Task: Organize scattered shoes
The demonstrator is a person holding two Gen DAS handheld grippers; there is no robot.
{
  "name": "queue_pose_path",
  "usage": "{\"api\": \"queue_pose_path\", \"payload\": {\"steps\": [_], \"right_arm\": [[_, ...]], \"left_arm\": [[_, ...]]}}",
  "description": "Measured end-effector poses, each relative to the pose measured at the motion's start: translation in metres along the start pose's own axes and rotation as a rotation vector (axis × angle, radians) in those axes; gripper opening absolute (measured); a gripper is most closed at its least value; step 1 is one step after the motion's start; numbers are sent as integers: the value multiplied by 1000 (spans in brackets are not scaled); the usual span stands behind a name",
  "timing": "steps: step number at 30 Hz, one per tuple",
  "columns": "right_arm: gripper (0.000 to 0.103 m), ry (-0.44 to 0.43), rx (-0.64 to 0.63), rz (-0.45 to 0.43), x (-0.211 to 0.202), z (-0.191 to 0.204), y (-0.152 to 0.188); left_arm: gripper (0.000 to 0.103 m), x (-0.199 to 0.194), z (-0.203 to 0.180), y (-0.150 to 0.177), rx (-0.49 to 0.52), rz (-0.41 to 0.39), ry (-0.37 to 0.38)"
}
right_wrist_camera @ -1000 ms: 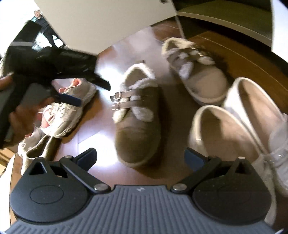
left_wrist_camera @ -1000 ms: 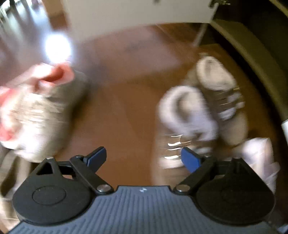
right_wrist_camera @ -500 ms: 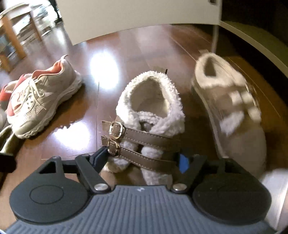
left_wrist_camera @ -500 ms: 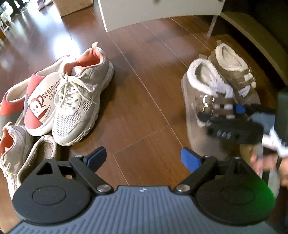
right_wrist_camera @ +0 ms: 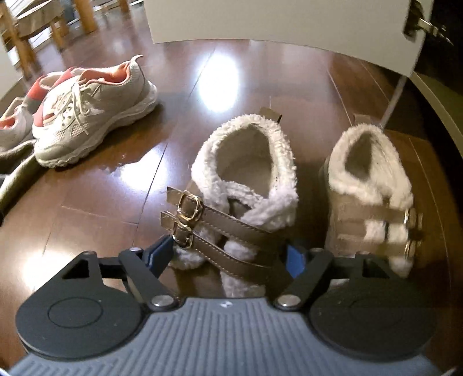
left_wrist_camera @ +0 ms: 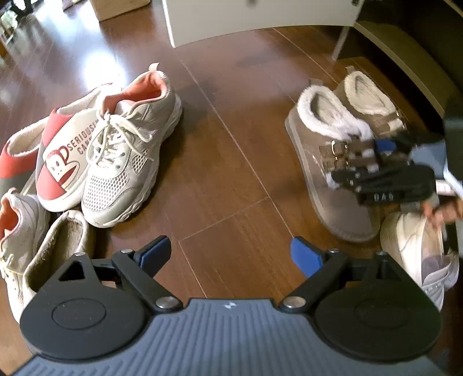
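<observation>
My right gripper (right_wrist_camera: 228, 254) is shut on the strapped front of a tan fleece-lined buckle shoe (right_wrist_camera: 246, 179); in the left wrist view that shoe (left_wrist_camera: 321, 144) rests on the floor beside its mate (left_wrist_camera: 370, 101), and the right gripper (left_wrist_camera: 385, 173) sits over its straps. The mate also shows in the right wrist view (right_wrist_camera: 370, 185). My left gripper (left_wrist_camera: 231, 254) is open and empty above bare wood floor. A grey sneaker with coral lining (left_wrist_camera: 130, 150) lies to its left.
A heap at left holds a red-and-white monkey slipper (left_wrist_camera: 63, 162), another sneaker (left_wrist_camera: 17, 231) and an olive slipper (left_wrist_camera: 58, 245). A white shoe (left_wrist_camera: 419, 248) lies at right. A white cabinet (left_wrist_camera: 260, 17) and a low shelf edge (left_wrist_camera: 405, 52) stand behind.
My right gripper has closed in on the buckle shoe and the shoe now sits square beside its mate. My left gripper has drifted slightly and stays open.
</observation>
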State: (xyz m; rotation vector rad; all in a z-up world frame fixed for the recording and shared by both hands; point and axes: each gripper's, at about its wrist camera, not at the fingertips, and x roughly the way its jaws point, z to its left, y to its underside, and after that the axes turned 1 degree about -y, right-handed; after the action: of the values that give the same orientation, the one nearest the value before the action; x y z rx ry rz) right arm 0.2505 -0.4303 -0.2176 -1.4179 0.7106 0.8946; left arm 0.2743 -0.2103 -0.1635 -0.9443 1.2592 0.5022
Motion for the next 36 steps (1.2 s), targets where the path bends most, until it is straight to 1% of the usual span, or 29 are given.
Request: {"api": "queue_pose_path", "payload": {"steps": [3, 8, 12, 14, 18, 19, 20, 21, 22, 25, 26, 28, 30, 32, 36], "right_arm": [[76, -50, -69, 6, -2, -12, -1], [76, -94, -118, 30, -2, -31, -5], [76, -100, -142, 39, 1, -33, -7], [76, -93, -162, 29, 0, -35, -3], [85, -53, -154, 1, -3, -31, 0], [87, -16, -133, -12, -7, -26, 2], [92, 34, -104, -31, -11, -19, 7], [93, 61, -90, -37, -12, -16, 7], [94, 133, -50, -46, -15, -8, 13], [94, 235, 95, -40, -12, 8, 36], [92, 254, 114, -33, -8, 10, 40], [89, 259, 152, -48, -4, 9, 46], [78, 222, 193, -46, -4, 3, 46], [77, 196, 219, -42, -4, -5, 45], [76, 185, 229, -35, -5, -17, 46]], "left_arm": [[92, 2, -4, 0, 6, 3, 7], [92, 6, -7, -1, 4, 15, 21], [92, 7, -8, 0, 5, 19, 23], [92, 7, -8, 0, 5, 19, 24], [92, 8, -9, 1, 10, 20, 29], [92, 8, -10, 1, 10, 21, 31], [92, 8, -10, 1, 10, 21, 33], [92, 8, -11, 0, 11, 21, 35], [92, 9, -11, 0, 10, 22, 38], [92, 9, -14, 0, 8, 29, 49], [92, 9, -14, 0, 9, 30, 51], [92, 9, -15, 1, 11, 31, 52], [92, 9, -16, 2, 13, 33, 54], [92, 9, -17, 3, 16, 34, 55], [92, 10, -18, 5, 18, 41, 62]]}}
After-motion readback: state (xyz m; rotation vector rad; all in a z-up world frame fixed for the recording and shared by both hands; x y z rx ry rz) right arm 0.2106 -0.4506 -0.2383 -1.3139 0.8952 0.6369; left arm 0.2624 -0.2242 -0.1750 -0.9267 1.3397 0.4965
